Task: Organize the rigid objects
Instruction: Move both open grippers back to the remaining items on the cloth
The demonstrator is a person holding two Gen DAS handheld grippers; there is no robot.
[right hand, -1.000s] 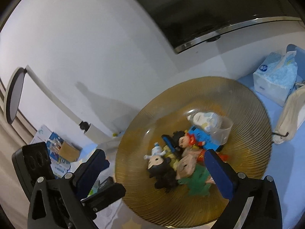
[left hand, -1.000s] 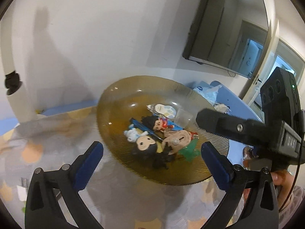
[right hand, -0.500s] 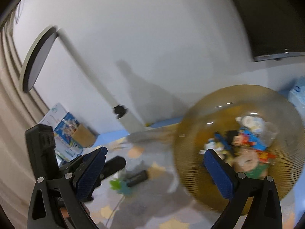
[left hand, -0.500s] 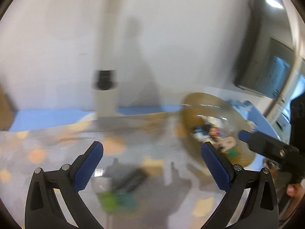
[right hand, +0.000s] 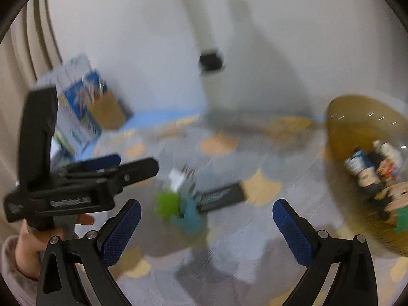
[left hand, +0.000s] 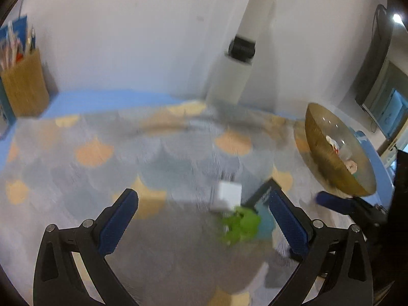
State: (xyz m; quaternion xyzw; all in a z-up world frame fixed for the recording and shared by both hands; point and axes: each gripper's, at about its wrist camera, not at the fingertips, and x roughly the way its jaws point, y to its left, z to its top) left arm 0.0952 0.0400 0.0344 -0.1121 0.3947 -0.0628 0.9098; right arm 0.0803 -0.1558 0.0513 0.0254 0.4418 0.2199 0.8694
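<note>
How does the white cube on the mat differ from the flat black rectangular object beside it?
The white cube is pale and blocky; the flat black rectangular object is dark, long and low. The cube lies on the far side of the green toy, while the black object stretches away towards the amber bowl. Both rest on the patterned mat, outside the bowl, ungripped.

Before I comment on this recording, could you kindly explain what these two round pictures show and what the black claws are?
Each picture comes from a fisheye camera on a handheld two-finger gripper, looking along its blue-padded fingers. The left gripper and right gripper are both open and hold nothing. In the right view a person's hand carries the left gripper. On the patterned mat lies a blurred cluster: a green toy, a white cube and a dark bar. The amber bowl to the right holds small figurines.
</note>
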